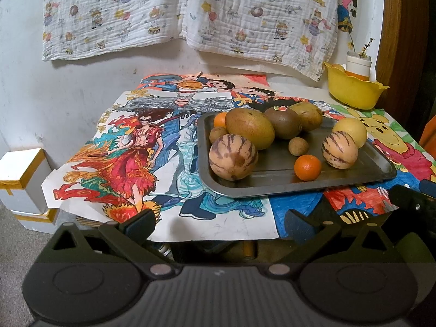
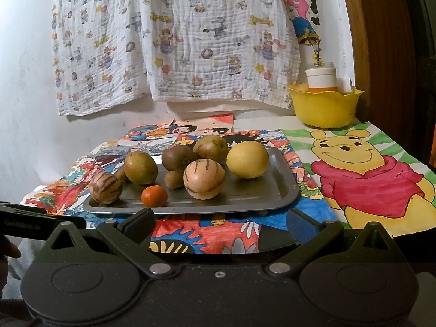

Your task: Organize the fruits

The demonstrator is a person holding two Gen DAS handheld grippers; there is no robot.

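A metal tray [image 1: 354, 175] [image 2: 283, 188] on the table holds several fruits. Two striped pepino melons [image 1: 233, 156] [image 2: 203, 179] lie near its front, with a small orange [image 1: 308, 167] [image 2: 154, 196] between them. A yellow round fruit [image 1: 350, 130] [image 2: 247, 159], brown-green fruits [image 1: 249, 128] [image 2: 141, 167], a kiwi [image 1: 283, 122] [image 2: 179, 156] and small brown ones [image 1: 298, 146] sit behind. My left gripper [image 1: 219, 226] is open at the table's front edge, short of the tray. My right gripper [image 2: 220, 226] is open too, just before the tray's near rim. Both hold nothing.
A yellow bowl [image 1: 353, 91] [image 2: 324, 107] with a white jar stands at the back right corner. Coloured drawings [image 1: 130, 163] [image 2: 362, 179] cover the table. Patterned cloths hang on the wall behind. White boxes [image 1: 21, 179] sit on the floor at left. The other gripper [image 1: 414, 201] shows at right.
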